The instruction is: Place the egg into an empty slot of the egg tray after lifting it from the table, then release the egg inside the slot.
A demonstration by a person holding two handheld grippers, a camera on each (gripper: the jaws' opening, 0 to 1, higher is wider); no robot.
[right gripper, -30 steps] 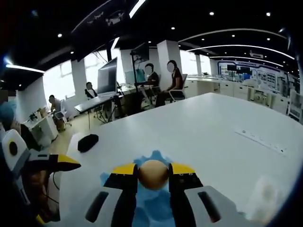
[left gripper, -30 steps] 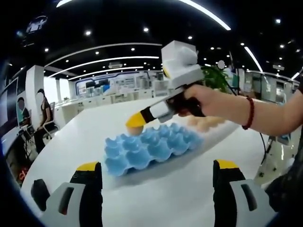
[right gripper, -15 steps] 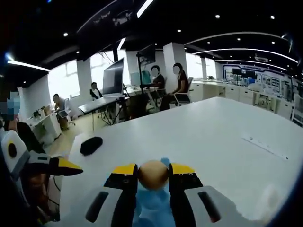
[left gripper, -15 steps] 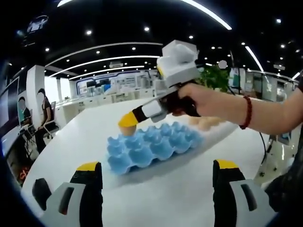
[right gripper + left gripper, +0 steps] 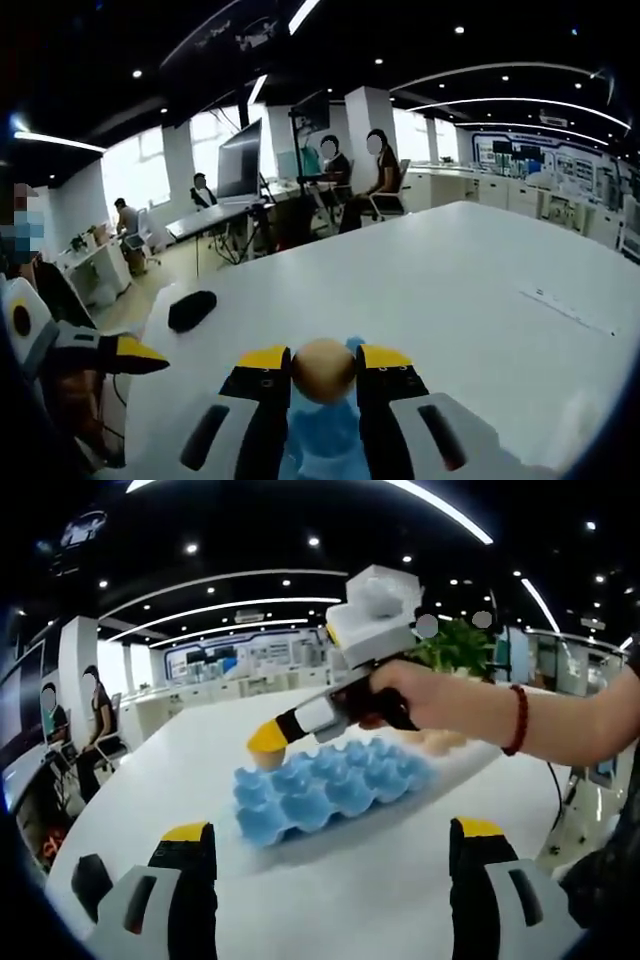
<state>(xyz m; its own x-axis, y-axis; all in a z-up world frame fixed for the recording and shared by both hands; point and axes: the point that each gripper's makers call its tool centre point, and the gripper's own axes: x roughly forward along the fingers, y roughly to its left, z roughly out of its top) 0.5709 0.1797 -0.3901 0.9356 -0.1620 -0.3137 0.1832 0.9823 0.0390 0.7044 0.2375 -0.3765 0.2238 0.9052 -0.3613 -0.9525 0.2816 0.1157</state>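
Over tray edge [image 5: 262, 825] | right gripper [image 5: 323, 372] clamps egg [image 5: 323, 369] | left gripper [image 5: 330, 842] wide

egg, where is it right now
The egg sits clamped between the right gripper jaws at bottom centre of the right gripper view, just above the far-left corner of the blue egg tray on the white table.

Between my right gripper's [image 5: 323, 372] glossy yellow-and-black plastic tips sits the egg [image 5: 324, 370], its tan shell matt and smooth. Beneath them the blue egg tray [image 5: 330, 788] looks like matt moulded pulp. The white table [image 5: 440, 290] ahead of me is smooth with a soft sheen
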